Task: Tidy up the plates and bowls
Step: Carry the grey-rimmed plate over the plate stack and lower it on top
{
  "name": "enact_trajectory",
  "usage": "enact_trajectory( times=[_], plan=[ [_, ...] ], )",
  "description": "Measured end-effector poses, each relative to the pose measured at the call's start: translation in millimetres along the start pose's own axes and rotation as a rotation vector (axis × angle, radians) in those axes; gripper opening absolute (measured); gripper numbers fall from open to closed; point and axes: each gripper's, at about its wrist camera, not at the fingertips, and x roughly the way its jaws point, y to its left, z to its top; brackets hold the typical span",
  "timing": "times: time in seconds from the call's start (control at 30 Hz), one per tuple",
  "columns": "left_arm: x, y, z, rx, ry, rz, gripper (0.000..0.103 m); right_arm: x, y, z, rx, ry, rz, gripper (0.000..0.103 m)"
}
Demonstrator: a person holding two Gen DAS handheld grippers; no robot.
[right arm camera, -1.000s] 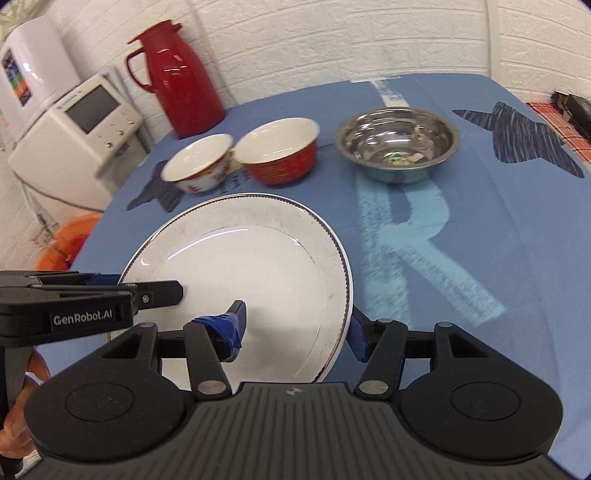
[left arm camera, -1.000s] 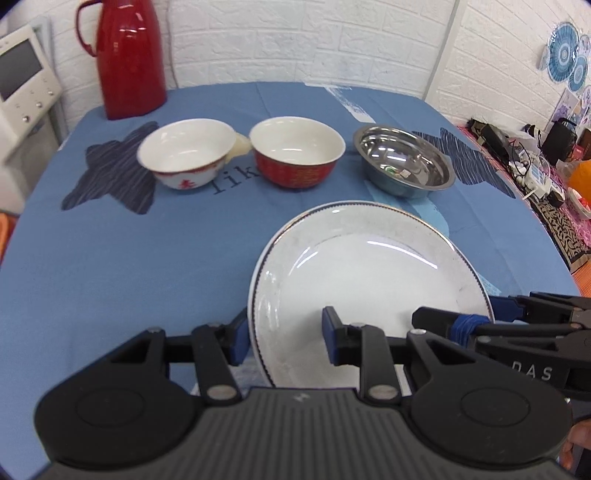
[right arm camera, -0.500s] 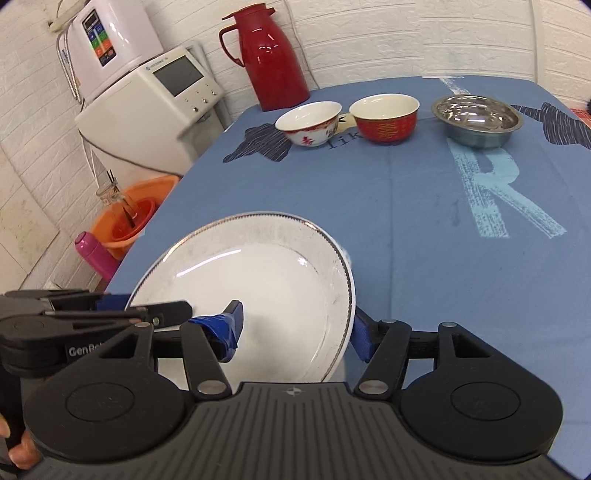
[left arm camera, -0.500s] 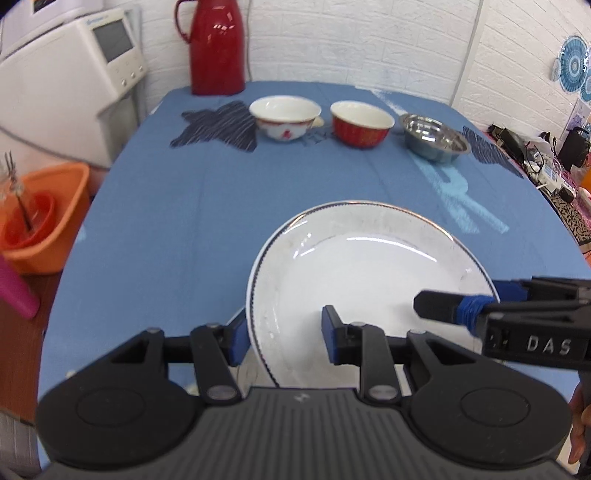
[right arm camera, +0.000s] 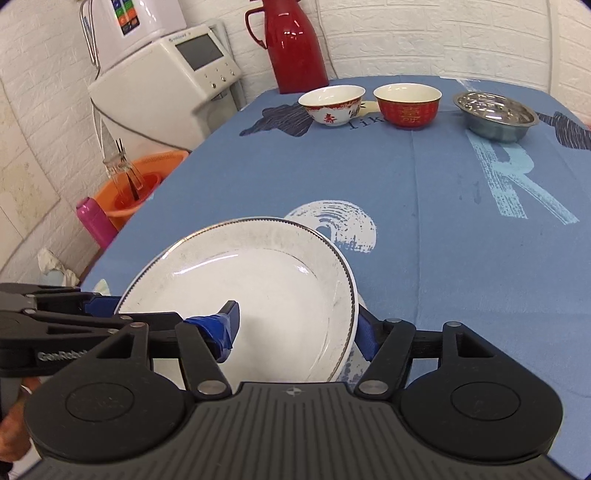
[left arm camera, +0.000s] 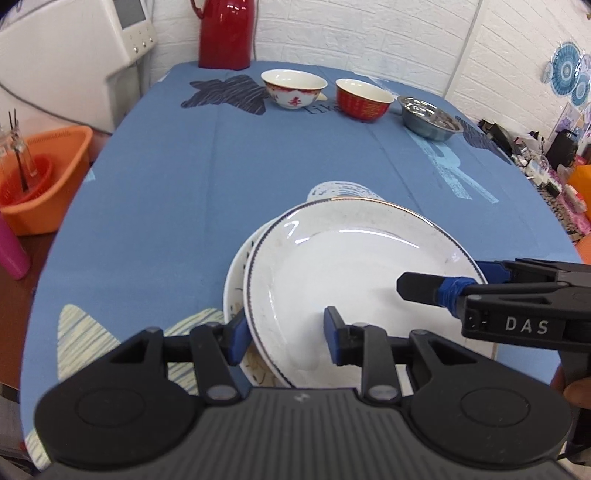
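A large white plate (left arm camera: pixel 354 266) with a dark rim line is held between both grippers near the table's front edge. My left gripper (left arm camera: pixel 284 339) is shut on its near-left rim. My right gripper (right arm camera: pixel 297 334) is shut on its right rim. Under the held plate, a second patterned plate (left arm camera: pixel 234 284) peeks out at the left. Three bowls stand in a row at the far side: a white bowl with red marks (left arm camera: pixel 293 88), a red bowl (left arm camera: pixel 364 99) and a steel bowl (left arm camera: pixel 430 118). The same white plate (right arm camera: pixel 251 291) fills the right wrist view.
A blue printed cloth (left arm camera: pixel 184 192) covers the table. A red thermos (left arm camera: pixel 225 33) stands at the far edge beside a white appliance (right arm camera: pixel 166 85). An orange basin (left arm camera: pixel 44 177) and a pink bottle (right arm camera: pixel 96 221) sit left of the table; clutter (left arm camera: pixel 546 162) lies to the right.
Both grippers have carried the white plate back from the bowls to the table's near edge. A second plate has come into view beneath it.
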Motion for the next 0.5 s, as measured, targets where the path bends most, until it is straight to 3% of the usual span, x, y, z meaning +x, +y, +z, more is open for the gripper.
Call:
enact_trajectory(
  times=[0.17,0.3,0.43,0.5],
  plan=[
    [2,2,0,-0.026,0.001,-0.059,0.049,8,-6,1,0.023,0.029,0.028,0.051],
    [0,8,2,-0.052,0.012,-0.098,0.053,9,-12,5,0.070,0.033,0.060,0.051],
    [-10,17,5,-0.076,0.012,-0.143,0.072,4,-19,12,0.130,0.000,0.073,0.051],
    [-16,18,6,-0.061,0.010,-0.147,0.073,4,-18,16,0.130,-0.001,0.081,0.051]
  ],
)
